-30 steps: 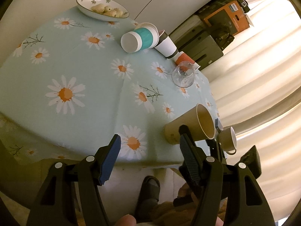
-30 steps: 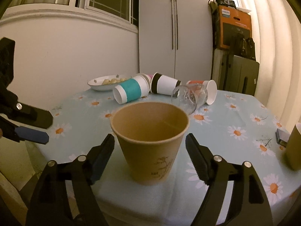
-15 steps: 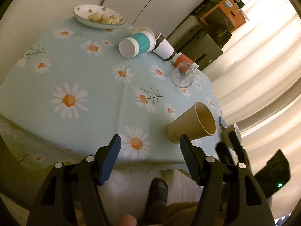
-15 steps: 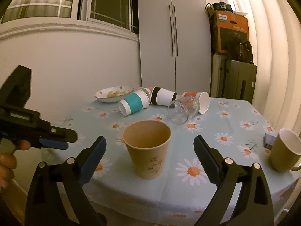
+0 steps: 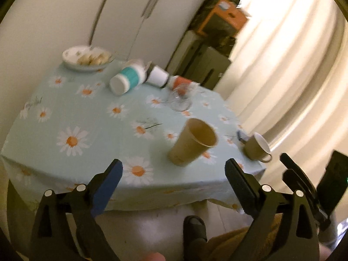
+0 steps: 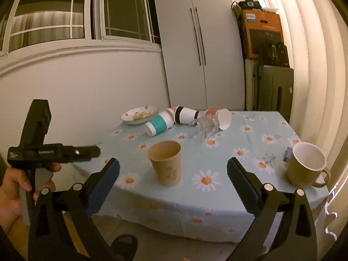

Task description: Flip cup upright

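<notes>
Right wrist view: my right gripper (image 6: 173,175) jaws spread, holding nothing, off the table's near edge; my left gripper (image 5: 173,177) likewise spread. Brown paper cup (image 6: 165,162) stands upright near the front edge of the table (image 6: 256,117); tipped cups (image 6: 171,120) and glass (image 6: 203,126) lie toward the far edge.

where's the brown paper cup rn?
Right wrist view: brown paper cup stands upright near the table's front edge, left of the mug.

It looked like a home dining corner: a table (image 6: 250,152) under a daisy-print cloth, cream curtains (image 6: 315,43), a white wardrobe (image 6: 184,43), a snack bowl (image 6: 130,119)
</notes>
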Demonstrator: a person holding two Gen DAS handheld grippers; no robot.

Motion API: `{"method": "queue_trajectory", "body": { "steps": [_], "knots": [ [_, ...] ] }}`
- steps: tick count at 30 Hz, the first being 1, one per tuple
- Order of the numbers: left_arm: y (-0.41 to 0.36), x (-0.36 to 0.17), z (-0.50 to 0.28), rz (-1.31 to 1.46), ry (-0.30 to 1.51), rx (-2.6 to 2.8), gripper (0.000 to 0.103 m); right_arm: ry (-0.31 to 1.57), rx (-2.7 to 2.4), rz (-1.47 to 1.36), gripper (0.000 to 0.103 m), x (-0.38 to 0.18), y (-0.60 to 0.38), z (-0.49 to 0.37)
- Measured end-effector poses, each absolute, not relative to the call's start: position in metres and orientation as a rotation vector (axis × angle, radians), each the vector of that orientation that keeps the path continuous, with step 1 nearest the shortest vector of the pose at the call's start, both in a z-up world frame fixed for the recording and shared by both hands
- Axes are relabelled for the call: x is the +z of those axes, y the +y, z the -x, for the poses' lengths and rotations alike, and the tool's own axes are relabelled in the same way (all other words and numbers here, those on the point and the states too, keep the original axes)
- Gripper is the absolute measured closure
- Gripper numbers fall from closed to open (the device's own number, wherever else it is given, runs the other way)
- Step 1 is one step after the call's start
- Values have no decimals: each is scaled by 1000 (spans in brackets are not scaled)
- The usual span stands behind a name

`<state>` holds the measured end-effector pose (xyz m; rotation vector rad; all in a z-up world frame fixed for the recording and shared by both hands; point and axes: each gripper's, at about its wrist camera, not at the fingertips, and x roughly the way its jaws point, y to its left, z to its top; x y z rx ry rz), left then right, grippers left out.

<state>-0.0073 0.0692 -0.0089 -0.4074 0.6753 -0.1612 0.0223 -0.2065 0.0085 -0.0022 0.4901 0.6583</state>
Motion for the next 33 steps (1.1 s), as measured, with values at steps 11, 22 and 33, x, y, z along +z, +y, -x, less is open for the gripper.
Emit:
{"method": "queue_trajectory", "body": {
  "steps": [11,22,33],
  "knots": [
    [11,6,67,173,575,-222,7,556,670,45,5,15,-240,9],
    [-5,4,92,131,560,-182,7,554,667,106,5,10,-233,28],
    [-7,2,91,128,561,-157,7,558,655,128,5,6,-227,28]
  ]
}}
